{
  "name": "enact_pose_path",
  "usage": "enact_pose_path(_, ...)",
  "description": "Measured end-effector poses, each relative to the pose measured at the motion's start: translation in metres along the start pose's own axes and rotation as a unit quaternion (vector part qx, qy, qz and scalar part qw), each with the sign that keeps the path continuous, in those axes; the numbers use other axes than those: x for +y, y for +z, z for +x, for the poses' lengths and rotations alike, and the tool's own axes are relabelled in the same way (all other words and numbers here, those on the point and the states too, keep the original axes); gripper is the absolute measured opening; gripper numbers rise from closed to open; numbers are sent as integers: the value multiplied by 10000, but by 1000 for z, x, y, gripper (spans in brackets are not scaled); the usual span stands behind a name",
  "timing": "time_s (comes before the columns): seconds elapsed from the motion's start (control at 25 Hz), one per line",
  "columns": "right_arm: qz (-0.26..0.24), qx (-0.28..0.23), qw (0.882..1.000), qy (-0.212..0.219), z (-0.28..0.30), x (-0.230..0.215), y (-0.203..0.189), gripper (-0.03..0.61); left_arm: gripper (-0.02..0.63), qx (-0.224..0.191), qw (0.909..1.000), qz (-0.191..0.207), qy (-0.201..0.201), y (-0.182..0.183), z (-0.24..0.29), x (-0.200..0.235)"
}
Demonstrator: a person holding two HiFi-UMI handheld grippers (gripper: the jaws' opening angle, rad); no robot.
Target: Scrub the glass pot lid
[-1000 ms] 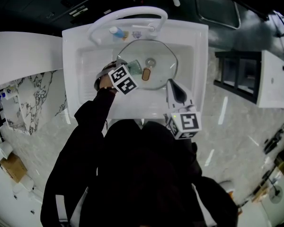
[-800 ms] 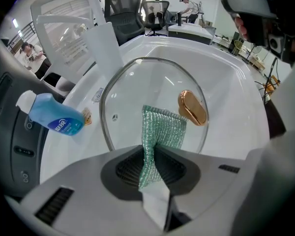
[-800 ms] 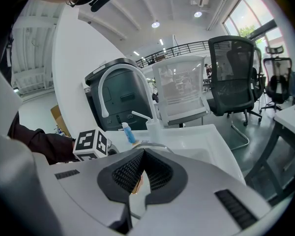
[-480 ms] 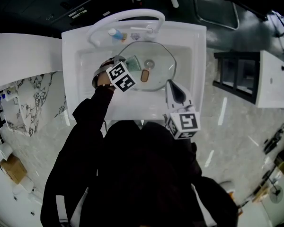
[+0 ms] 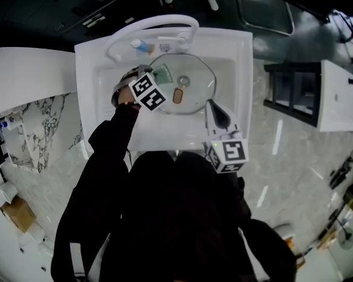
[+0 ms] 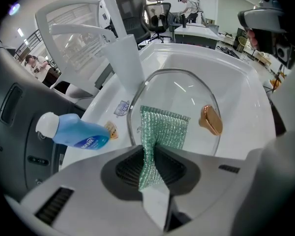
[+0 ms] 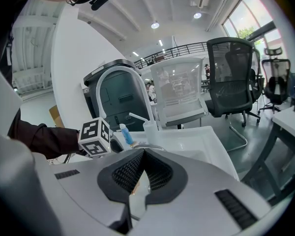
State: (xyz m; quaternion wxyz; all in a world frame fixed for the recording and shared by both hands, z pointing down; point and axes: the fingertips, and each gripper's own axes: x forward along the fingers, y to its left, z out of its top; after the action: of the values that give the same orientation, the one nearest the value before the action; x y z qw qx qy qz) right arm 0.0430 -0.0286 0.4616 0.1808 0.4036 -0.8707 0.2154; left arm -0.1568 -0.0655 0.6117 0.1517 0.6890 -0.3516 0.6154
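The glass pot lid [image 5: 195, 90] lies in the white sink [image 5: 242, 81], its bronze knob [image 5: 177, 95] facing up. My left gripper [image 5: 157, 80] is at the lid's far-left part, shut on a green mesh scrub cloth [image 5: 163, 73]. In the left gripper view the cloth [image 6: 163, 128] hangs from the left gripper [image 6: 150, 154] and rests on the lid [image 6: 189, 95], beside the knob [image 6: 211, 120]. My right gripper [image 5: 211, 104] sits at the lid's near-right rim. In the right gripper view the right gripper [image 7: 141, 155] is shut, with the thin rim between its pads.
A blue detergent bottle [image 5: 143, 42] [image 6: 73, 133] lies on the sink's back ledge beside the white arched faucet [image 5: 156, 24] [image 6: 119, 43]. A black-framed white rack [image 5: 317, 96] stands on the floor to the right. Office chairs [image 7: 233, 77] stand beyond the sink.
My left gripper and the cloth have slid across the lid toward its far-left edge. The right gripper has stayed at the near-right rim.
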Motion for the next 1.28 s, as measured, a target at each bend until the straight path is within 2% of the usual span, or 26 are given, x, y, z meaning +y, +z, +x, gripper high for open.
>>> enact_pose_path(0.6,5,-76,10000,-45,-7,-1,5,3,66,-204,9990,-99,385,14,-19,26)
enact_pose_path(0.92,42,-122,9999,-5,-13,3,12,3,66,-413,9975,-99,569,28,-41,27)
enact_pose_path(1.28,48,-163,9998,-122,-24,-2,5,3,66,-560,9967,69,580,47,-54,13)
